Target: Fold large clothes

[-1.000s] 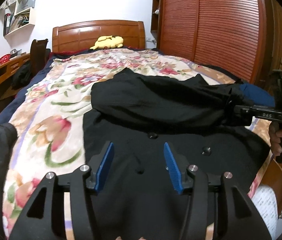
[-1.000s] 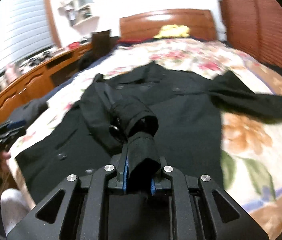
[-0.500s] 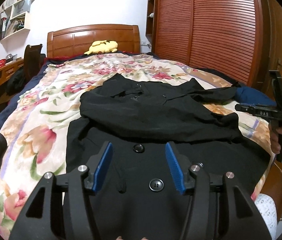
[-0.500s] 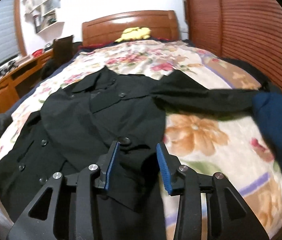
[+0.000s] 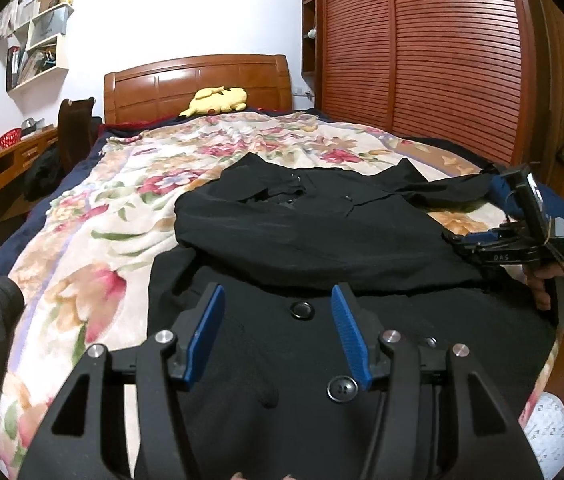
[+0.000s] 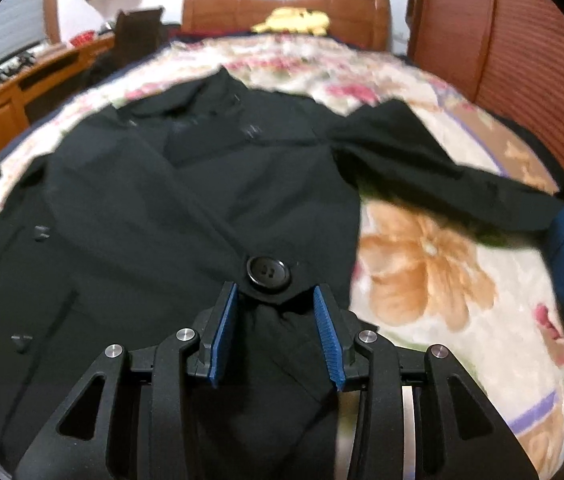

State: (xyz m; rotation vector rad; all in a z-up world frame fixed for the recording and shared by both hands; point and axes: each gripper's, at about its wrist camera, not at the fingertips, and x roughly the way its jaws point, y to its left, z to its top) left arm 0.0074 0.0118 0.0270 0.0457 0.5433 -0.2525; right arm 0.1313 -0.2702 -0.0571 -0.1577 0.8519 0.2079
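Black coat (image 5: 322,248) lies flat on floral bed cover (image 5: 94,248), one sleeve folded across chest. Left gripper (image 5: 278,332) hovers over coat front, blue fingers (image 5: 204,338) apart, nothing between. Right gripper (image 5: 478,240) at coat's right edge, held by hand (image 5: 562,280).

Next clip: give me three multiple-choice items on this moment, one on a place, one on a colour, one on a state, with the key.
1. Where does the yellow plush toy lie?
A. by the headboard
B. on the coat
C. on the desk

2. What colour is the coat?
A. red
B. black
C. white

3. How does the coat's one sleeve lie?
A. hanging off the bed
B. rolled into a ball
C. folded across the body

Key: 1 A, the toy sits at the far end of the bed against the headboard. 2 B, the cloth is black against the floral blanket. 3 C, the sleeve lies flat across the coat's front; the other sleeve stretches out sideways.
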